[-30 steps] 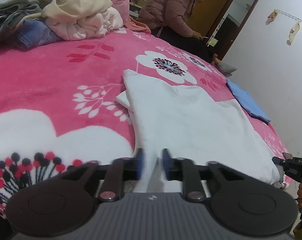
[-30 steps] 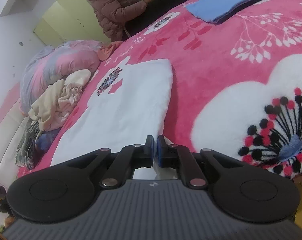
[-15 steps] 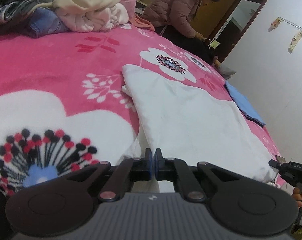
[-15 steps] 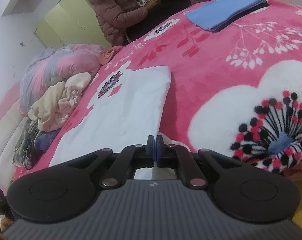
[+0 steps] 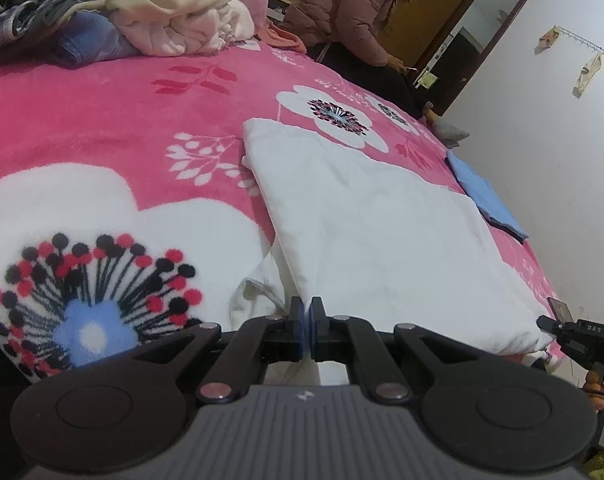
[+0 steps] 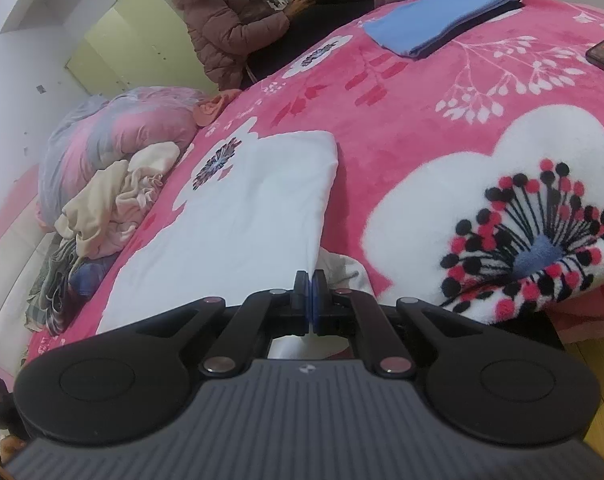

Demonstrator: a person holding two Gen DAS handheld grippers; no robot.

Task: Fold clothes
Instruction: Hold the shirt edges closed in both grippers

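The left gripper (image 5: 306,330) was clamped on the near hem of the white garment (image 5: 366,232), and the right gripper (image 6: 310,300) pinched its other near corner. The garment lay flat on the pink floral blanket (image 5: 101,120). Beyond it sat a folded blue cloth (image 6: 438,24) and an unfolded clothes pile (image 5: 173,20); a seated person (image 6: 229,28) was farthest
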